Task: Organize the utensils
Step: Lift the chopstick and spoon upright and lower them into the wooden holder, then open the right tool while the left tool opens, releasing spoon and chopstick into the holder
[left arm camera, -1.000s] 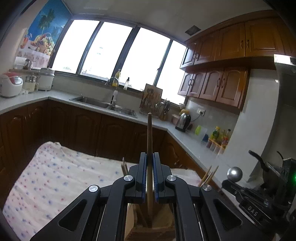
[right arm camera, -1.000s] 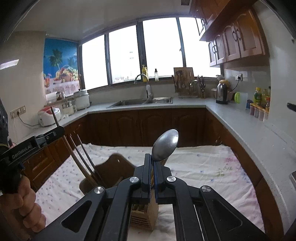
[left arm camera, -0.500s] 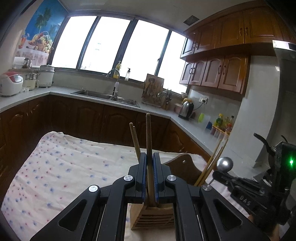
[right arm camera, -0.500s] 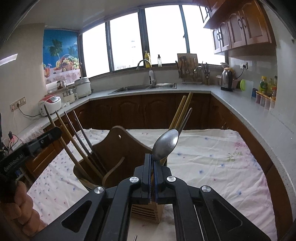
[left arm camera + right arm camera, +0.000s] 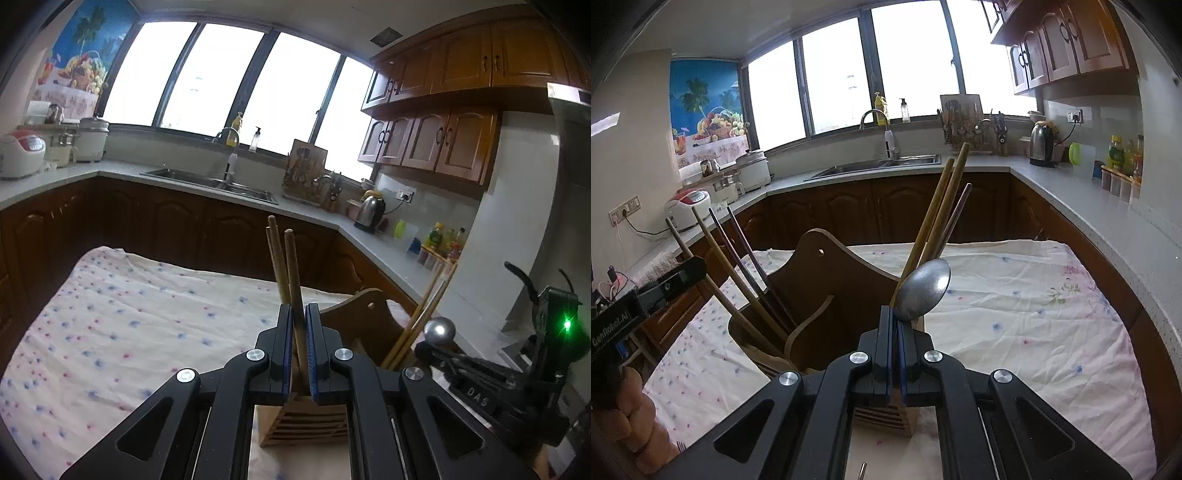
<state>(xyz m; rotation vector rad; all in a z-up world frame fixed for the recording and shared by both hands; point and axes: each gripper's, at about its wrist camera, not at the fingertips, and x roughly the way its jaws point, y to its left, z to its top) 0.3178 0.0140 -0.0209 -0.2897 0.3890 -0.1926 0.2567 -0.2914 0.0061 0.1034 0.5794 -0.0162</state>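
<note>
My left gripper point(image 5: 300, 314) is shut on a wooden chopstick point(image 5: 293, 269) that stands upright over the slatted wooden utensil holder point(image 5: 306, 424); a second chopstick point(image 5: 277, 258) leans beside it. My right gripper point(image 5: 894, 321) is shut on a metal spoon point(image 5: 925, 284), bowl up, just above the holder's right compartment point(image 5: 886, 413), where several chopsticks point(image 5: 942, 206) lean. More chopsticks point(image 5: 738, 266) lean in the left compartment. The spoon's bowl point(image 5: 439, 330) also shows in the left wrist view.
The holder stands on a table with a flowered cloth point(image 5: 1034, 302). Its tall wooden back panel point(image 5: 827, 273) rises between the compartments. Kitchen counters with a sink point(image 5: 879, 164), kettle point(image 5: 1039, 140) and rice cookers point(image 5: 689, 205) surround the table.
Both grippers have lowered toward the holder with their utensils. The holder and its chopsticks now show larger and closer in both views.
</note>
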